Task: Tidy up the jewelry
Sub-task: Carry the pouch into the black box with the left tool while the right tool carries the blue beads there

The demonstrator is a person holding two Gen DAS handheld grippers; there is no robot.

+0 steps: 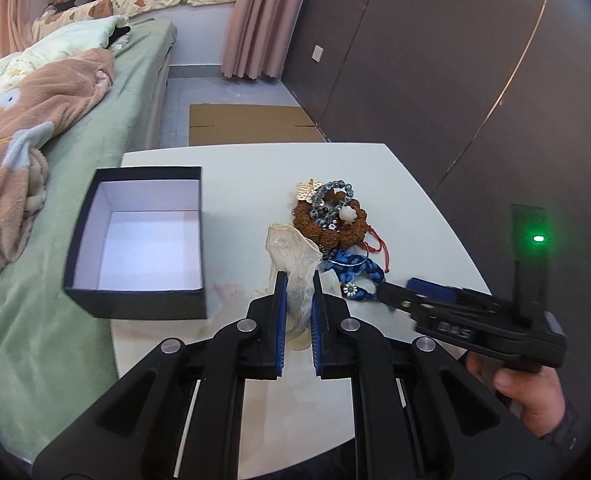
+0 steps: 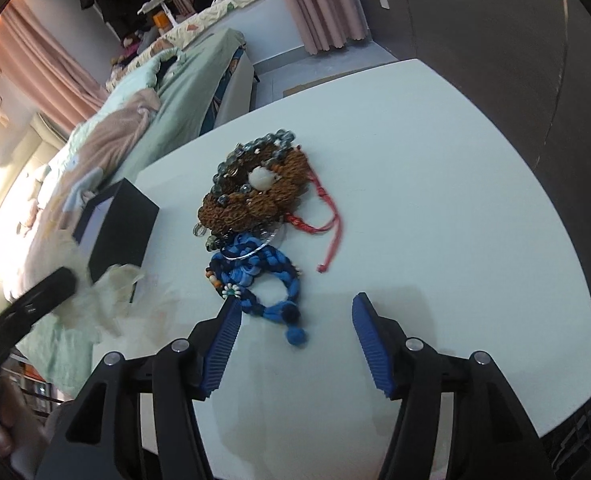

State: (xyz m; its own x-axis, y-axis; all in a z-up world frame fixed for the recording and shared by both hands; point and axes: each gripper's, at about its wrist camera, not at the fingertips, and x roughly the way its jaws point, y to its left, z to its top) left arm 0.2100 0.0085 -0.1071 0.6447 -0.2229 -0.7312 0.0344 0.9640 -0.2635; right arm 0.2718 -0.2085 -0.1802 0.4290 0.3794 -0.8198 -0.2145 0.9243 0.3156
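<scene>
A heap of jewelry lies on the white table: a brown bead bracelet with a white bead, a grey bead bracelet, a gold charm, a red cord and a blue braided bracelet. An open black box with a white inside stands to the left. My left gripper is shut on a sheer cream pouch, held upright. My right gripper is open, its jaws just in front of the blue braided bracelet. The brown bracelet lies beyond it.
A bed with a green sheet and blankets runs along the table's left side. A dark wall stands to the right. Flat cardboard lies on the floor beyond the table. The black box shows left in the right wrist view.
</scene>
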